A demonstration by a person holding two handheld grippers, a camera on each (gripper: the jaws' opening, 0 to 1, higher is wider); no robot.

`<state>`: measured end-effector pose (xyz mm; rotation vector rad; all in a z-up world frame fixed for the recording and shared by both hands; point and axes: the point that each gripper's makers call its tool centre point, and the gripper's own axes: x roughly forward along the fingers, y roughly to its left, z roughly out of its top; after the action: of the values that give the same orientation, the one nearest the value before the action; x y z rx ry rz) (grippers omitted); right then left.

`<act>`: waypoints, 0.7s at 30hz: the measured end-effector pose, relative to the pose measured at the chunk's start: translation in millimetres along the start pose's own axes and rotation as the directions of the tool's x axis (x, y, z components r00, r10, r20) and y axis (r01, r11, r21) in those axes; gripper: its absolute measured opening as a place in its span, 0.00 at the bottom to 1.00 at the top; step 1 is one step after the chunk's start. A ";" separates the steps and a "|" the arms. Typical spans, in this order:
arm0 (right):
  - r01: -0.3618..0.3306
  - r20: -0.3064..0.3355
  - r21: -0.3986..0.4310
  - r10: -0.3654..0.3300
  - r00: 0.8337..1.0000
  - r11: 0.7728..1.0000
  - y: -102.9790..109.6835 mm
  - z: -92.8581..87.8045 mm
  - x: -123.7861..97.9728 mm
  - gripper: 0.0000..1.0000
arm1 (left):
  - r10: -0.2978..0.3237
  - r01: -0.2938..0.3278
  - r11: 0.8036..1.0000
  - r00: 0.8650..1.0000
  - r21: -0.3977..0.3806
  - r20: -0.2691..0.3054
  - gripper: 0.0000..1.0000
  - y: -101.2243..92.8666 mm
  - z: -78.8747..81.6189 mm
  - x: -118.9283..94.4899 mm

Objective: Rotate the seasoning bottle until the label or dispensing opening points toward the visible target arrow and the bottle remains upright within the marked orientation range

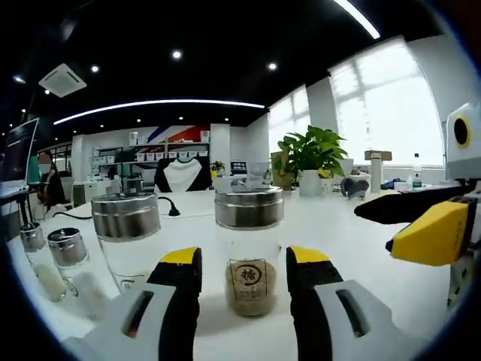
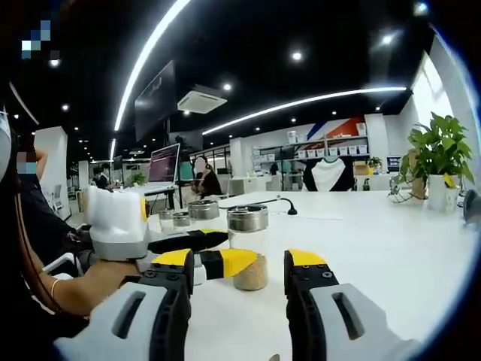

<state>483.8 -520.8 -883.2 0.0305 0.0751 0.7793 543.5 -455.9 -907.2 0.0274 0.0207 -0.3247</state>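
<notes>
Left claw (image 1: 244, 274) stood open around the upright bottle (image 1: 249, 252) on the desk (image 1: 338, 226), jaws not touching, its label facing the camera, likely lined up for a turning grip. Right claw (image 2: 234, 272) hovered open and empty nearby.

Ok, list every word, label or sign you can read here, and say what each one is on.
"糖": the single character on the brown label of the seasoning bottle standing between the left tool's open jaws.
Smaller marks under that character: too small to read.
Boxes on the far shelves: too blurred to read.
Wall screen: nothing legible.
</notes>
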 end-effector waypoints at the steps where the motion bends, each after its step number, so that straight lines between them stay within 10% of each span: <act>1: 0.001 0.002 0.000 -0.001 1.000 1.000 0.3 0.1 0.3 0.47 | -0.001 0.001 1.000 1.000 -0.001 0.004 0.48 0.5 1.1 -1.5; 21: 0.019 -0.013 -0.014 -0.020 1.000 1.000 3.0 -1.3 -11.8 0.48 | -0.096 0.097 0.994 0.995 0.057 -0.021 0.43 -4.5 -0.1 22.1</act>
<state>473.2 -527.0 -883.6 0.0117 0.0825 0.7606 563.0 -467.1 -907.9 0.0868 0.0304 -0.4217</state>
